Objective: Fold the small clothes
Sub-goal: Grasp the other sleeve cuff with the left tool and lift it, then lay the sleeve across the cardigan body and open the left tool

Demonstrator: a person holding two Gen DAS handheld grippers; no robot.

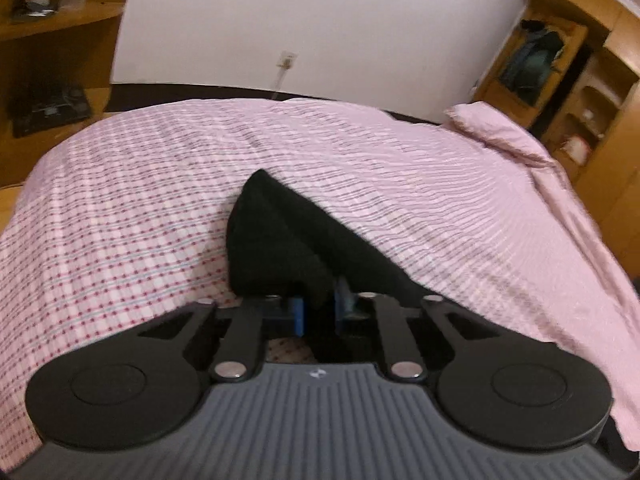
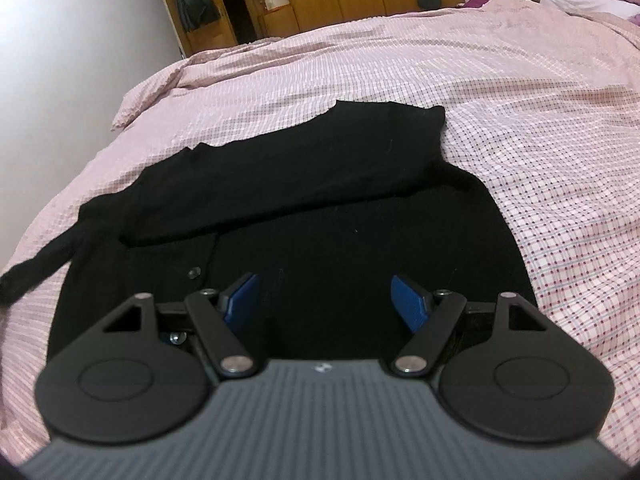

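So the black cardigan (image 2: 280,208) is laid out on the bed (image 2: 540,128), right in front of and under the right tongs (image 2: 324,300), which hang released over its lower half with nothing between the blue pads (image 2: 408,300). The left tongs (image 1: 320,312) are clenched on a bunched bit of the knit, which peaks up just ahead of them. Looks like soft, light, floppy stuff that'll sag and stretch rather than hold a shape, and isn't slippery. I'd pinch it at edges or corners, not mid-panel. One sleeve (image 2: 36,272) trails off left of the right tongs.
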